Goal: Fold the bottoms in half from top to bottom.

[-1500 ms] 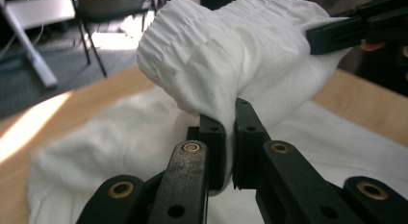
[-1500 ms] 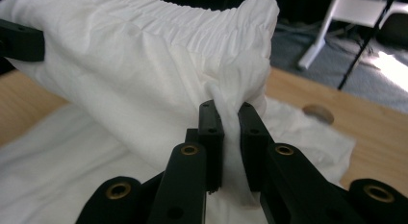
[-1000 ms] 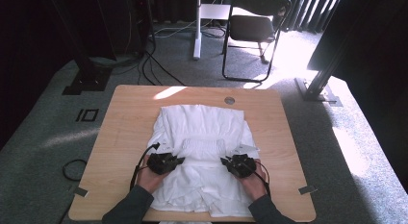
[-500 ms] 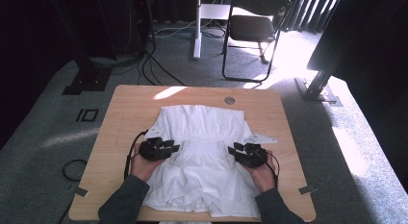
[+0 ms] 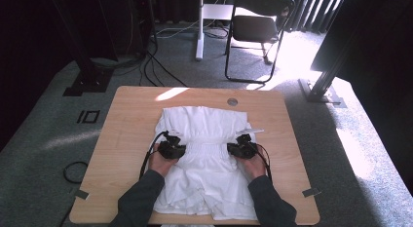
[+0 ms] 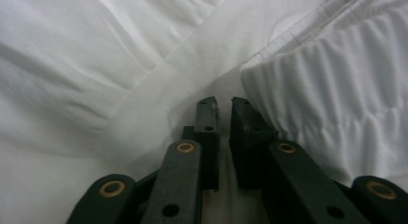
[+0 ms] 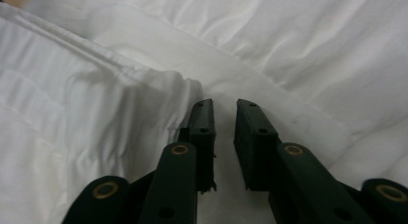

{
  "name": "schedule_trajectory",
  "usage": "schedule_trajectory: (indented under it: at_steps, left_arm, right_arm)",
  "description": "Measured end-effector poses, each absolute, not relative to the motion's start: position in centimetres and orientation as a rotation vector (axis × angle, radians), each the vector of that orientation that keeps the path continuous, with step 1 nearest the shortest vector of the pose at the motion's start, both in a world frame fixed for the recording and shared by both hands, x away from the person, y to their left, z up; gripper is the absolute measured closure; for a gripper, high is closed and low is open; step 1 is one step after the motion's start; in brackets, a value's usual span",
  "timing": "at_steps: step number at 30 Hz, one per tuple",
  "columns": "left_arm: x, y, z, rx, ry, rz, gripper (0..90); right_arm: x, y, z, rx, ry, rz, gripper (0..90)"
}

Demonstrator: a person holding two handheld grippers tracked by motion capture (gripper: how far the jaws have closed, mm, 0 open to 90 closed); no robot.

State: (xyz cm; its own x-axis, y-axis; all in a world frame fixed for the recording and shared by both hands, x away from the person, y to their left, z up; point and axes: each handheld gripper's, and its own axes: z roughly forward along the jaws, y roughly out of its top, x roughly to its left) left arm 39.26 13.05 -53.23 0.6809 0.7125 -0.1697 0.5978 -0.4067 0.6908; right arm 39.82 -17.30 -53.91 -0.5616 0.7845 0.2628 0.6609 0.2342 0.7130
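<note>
- the white garment lies spread on the wooden table, hem cut off at the near edge.
- left gripper at its smocked waist: jaws have just been closing, a narrow gap, no cloth visibly pinched.
- right gripper: jaws slightly apart, nothing clearly between them.

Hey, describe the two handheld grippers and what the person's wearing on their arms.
Both the left gripper and the right gripper are compact black units, and a black cable loops off the left one. Up close, each has two flat black jaws on black link arms with brass-coloured pivot rivets. The person wears dark grey long sleeves reaching the wrists.
</note>
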Motion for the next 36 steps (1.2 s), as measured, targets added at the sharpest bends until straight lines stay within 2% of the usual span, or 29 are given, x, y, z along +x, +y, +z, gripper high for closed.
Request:
schedule_trajectory:
  at_steps: [6,11,19,24,30,36]
  left_arm:
    - [36.5,13.1,-52.1,2.1,0.866,0.209,77.3]
    - [34.6,12.7,-52.1,2.114,0.777,0.157,76.6]
    - [32.5,12.2,-53.4,2.187,0.689,0.063,74.8]
    - [32.4,12.6,-53.9,2.191,0.708,0.032,73.9]
    - [32.4,13.3,-53.4,2.157,0.725,0.073,70.4]
    - [34.5,14.1,-52.3,2.093,0.801,0.191,66.3]
  right_arm:
    - [37.1,-18.2,-53.1,1.241,2.372,1.378,72.9]
    - [34.9,-18.6,-52.2,1.095,2.381,1.397,71.2]
    - [35.4,-18.0,-50.9,1.119,2.311,1.365,67.2]
    - [33.7,-16.0,-51.6,1.063,2.402,1.352,66.7]
    - [30.0,-15.0,-54.0,0.96,2.527,1.261,66.5]
    - [29.9,-15.3,-54.6,0.971,2.554,1.23,65.4]
